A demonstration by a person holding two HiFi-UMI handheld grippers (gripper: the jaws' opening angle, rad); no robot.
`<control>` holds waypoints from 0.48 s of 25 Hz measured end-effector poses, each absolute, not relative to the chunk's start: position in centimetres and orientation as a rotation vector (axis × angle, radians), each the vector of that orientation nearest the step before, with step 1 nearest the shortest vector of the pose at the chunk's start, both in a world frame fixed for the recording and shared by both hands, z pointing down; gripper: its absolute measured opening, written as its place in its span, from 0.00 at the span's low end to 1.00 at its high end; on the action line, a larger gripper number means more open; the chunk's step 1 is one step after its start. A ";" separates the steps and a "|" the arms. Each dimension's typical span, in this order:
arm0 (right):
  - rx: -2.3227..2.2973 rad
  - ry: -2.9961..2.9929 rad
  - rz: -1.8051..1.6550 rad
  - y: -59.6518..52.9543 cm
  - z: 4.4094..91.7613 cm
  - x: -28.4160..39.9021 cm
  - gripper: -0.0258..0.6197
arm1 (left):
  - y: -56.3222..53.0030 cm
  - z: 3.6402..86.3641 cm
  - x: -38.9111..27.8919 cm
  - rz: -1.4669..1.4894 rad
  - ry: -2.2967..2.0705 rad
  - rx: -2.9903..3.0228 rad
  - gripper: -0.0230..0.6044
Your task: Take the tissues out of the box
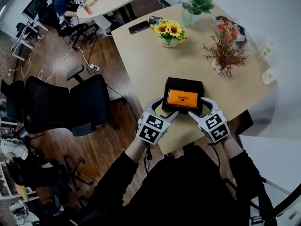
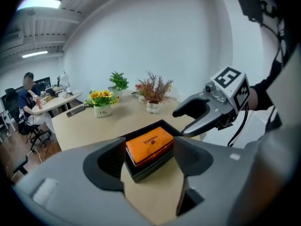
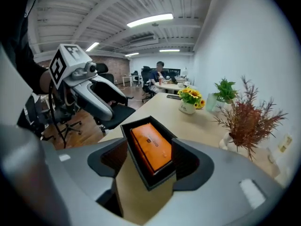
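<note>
While 1 tissue pack (image 1: 182, 98) sits in 1 box (image 1: 184, 83) | L gripper (image 1: 168, 113), R gripper (image 1: 197, 110): jaws wide (2 total)

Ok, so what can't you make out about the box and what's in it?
- Tissues: covered by the orange pack wrapper in every view.
- Print on the pack: too small in the head view, blurred in both gripper views.
- Floor of the box: hidden under the pack in every view.
- Box's near corners: behind the jaws in both gripper views.
</note>
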State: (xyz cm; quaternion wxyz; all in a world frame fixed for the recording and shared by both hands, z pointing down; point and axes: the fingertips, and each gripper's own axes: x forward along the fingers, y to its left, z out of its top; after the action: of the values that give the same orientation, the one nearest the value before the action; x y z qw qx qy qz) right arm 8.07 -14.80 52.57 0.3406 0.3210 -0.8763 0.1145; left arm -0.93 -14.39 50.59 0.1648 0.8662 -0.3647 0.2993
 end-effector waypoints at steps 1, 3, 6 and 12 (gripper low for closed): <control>0.791 -2.260 0.287 -15.5 53.4 8.0 0.51 | -15.2 51.6 -0.4 0.900 -1.012 2.445 0.54; 0.707 -2.226 0.279 -16.5 55.1 7.7 0.53 | -16.6 53.6 0.6 0.993 -0.950 2.406 0.56; 0.608 -2.188 0.281 -17.4 56.9 6.9 0.53 | -18.0 56.0 1.8 1.108 -0.879 2.366 0.57; 0.520 -2.132 0.326 -18.0 58.5 6.1 0.62 | -19.0 59.1 2.2 1.300 -0.758 2.299 0.58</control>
State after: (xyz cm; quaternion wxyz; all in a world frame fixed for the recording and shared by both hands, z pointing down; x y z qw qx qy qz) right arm 6.11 -17.98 58.55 0.4453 0.2099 -0.8604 0.1315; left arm 2.24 -18.96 59.10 0.1956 0.8205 -0.2704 0.4640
